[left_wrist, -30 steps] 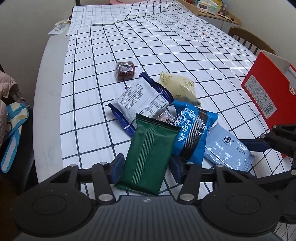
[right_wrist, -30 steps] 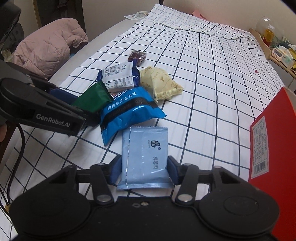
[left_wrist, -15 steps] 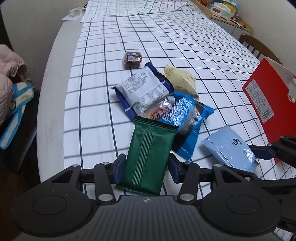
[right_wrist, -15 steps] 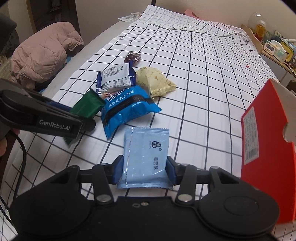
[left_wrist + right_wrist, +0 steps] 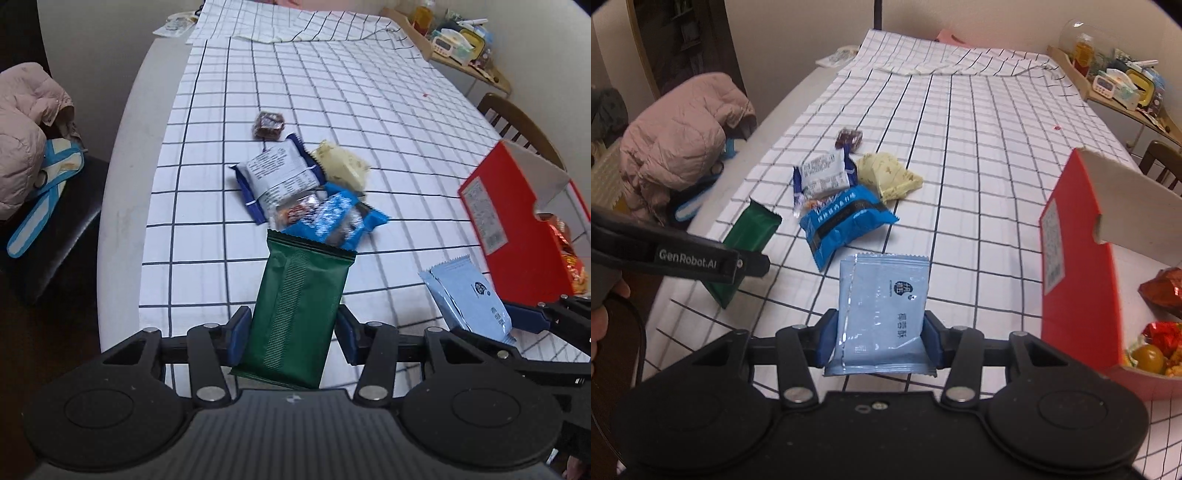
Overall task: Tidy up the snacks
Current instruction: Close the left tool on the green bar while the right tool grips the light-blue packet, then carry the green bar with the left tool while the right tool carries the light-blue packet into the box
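Grippers angled down — left (image 5: 290, 330) clamps green packet (image 5: 301, 306), right (image 5: 879, 338) pale-blue packet (image 5: 882, 317).

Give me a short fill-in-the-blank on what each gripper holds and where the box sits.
1. The left gripper is shut on the ____ packet.
2. The right gripper is shut on the ____ packet.
3. The open box is ____ in colour.
4. The brown candy lies ____ of the pile.

Missing: green; light blue; red; beyond
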The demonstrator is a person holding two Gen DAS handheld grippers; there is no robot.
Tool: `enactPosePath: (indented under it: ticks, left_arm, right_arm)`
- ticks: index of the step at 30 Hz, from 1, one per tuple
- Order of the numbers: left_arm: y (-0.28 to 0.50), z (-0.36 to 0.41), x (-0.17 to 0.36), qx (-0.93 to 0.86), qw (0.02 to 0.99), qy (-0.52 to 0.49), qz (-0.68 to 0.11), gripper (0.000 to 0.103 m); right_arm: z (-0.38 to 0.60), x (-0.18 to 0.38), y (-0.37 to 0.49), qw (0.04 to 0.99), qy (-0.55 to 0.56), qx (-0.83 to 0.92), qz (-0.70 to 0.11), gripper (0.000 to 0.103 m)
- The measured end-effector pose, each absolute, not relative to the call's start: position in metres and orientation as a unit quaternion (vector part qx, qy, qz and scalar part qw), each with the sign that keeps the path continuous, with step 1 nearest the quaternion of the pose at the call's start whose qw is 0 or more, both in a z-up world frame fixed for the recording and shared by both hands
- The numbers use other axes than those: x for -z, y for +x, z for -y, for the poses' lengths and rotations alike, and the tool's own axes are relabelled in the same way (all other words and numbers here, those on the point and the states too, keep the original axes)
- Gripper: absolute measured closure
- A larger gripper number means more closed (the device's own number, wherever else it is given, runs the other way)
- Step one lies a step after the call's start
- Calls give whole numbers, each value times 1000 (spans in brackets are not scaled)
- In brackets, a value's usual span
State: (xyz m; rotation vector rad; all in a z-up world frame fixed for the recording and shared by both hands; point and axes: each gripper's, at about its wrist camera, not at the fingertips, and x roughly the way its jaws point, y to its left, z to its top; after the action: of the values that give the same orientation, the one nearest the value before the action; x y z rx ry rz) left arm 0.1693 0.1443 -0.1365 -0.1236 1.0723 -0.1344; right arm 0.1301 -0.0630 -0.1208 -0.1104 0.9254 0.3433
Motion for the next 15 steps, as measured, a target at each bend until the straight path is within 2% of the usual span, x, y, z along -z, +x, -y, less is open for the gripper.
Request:
enactPosePath:
  ticks: [15]
  left_arm:
    - [145,-95,72,82,869,-58,-484,55]
  right_arm:
    - [120,59,106,900,-19,-161,-405,57]
